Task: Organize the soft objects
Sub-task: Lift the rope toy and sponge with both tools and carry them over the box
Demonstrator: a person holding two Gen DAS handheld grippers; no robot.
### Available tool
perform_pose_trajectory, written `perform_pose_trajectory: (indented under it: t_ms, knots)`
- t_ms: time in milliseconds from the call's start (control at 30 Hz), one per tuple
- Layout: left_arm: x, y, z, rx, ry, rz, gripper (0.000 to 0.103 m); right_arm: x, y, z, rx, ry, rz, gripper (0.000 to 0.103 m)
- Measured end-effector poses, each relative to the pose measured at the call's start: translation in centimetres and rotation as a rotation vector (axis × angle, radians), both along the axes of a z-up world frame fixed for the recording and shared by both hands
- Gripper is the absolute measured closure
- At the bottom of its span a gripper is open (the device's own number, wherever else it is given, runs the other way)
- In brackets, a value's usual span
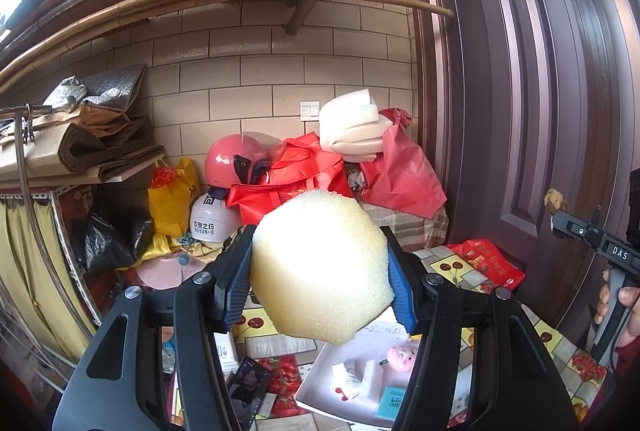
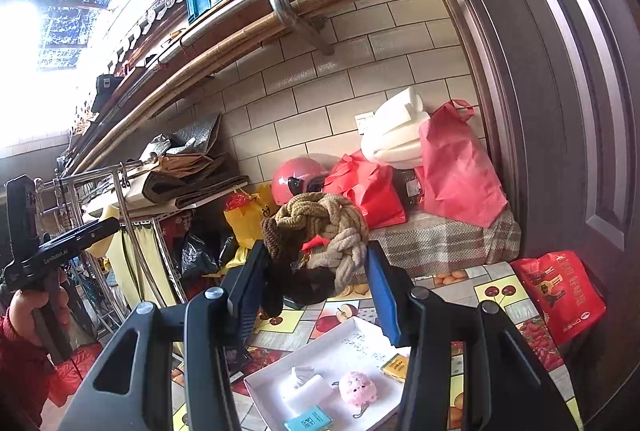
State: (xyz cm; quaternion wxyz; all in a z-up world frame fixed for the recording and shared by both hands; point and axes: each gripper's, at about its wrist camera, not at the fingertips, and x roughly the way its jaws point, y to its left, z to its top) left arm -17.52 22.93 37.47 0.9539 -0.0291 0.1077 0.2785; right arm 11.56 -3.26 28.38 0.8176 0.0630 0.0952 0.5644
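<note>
My left gripper is shut on a pale yellow foam sponge, its blue pads pressing both sides, held in the air above a white tray. My right gripper is shut on a knotted bundle of tan and brown chenille rope, also lifted above the white tray. In the tray lie a pink plush toy, white foam pieces and small card packets. The right gripper's body shows at the left view's edge.
The tray sits on a fruit-patterned tablecloth. A red bag lies at its right by a dark door. Behind stand red bags, a pink helmet, white foam and a cluttered rack.
</note>
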Motion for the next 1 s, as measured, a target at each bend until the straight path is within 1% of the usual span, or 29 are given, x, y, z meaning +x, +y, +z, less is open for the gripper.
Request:
perform_pose_trajectory:
  t_ms: [367,500,600,733,867,933,1000]
  knots:
    - [4.0,2.4,-2.8,-0.057,0.054,-0.026,0.045,1.4,3.5,-2.5,-0.066,0.051,0.029,0.055]
    - [6.0,3.4,-4.5,-0.092,0.082,-0.041,0.045,1.8,5.0,-3.9,-0.100,0.072,0.044,0.055]
    - [8.4,4.2,-6.2,-0.120,0.112,-0.060,0.044,2.0,6.5,-5.5,-0.145,0.087,0.053,0.055]
    - [12.7,5.5,-9.6,-0.173,0.181,-0.095,0.044,2.5,8.8,-8.4,-0.222,0.120,0.070,0.055]
    - [17.4,6.3,-15.1,-0.225,0.288,-0.112,0.044,3.0,11.2,-12.0,-0.321,0.167,0.082,0.055]
    - [19.3,6.6,-17.8,-0.256,0.336,-0.111,0.044,3.2,12.4,-13.7,-0.371,0.172,0.080,0.055]
    - [20.9,6.8,-19.8,-0.278,0.368,-0.105,0.044,3.2,13.4,-15.2,-0.414,0.177,0.083,0.055]
